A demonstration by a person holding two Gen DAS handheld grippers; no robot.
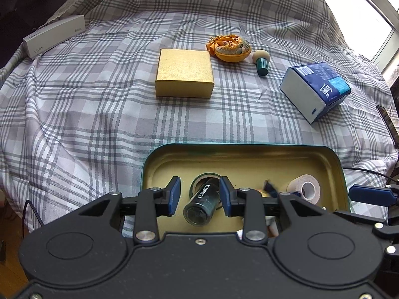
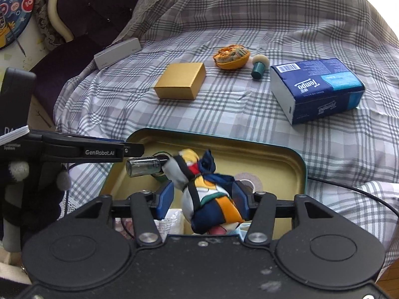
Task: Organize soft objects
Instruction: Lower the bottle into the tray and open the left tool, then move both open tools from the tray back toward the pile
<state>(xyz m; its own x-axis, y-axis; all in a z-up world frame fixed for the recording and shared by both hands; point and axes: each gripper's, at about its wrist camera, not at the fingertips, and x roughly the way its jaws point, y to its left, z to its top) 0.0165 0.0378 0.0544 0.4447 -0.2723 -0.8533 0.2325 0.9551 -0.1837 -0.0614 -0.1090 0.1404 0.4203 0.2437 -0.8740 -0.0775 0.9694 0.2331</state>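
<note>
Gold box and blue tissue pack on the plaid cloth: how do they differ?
The gold box is plain, rigid-looking and squarish; the blue tissue pack is longer, printed with lettering and a barcode, and wrapped in film. The gold box lies left of the orange pouch, the tissue pack to its right. Both rest flat outside the tin.

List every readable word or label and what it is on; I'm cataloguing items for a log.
"YESHOTEL": small dark bottle lying in the tin.
"vivo": white box.
"Tempo": blue tissue pack; its small print and barcode digits are too small to read.
"GenRobot.AI": left hand-held gripper.
"10": round dartboard.
</note>
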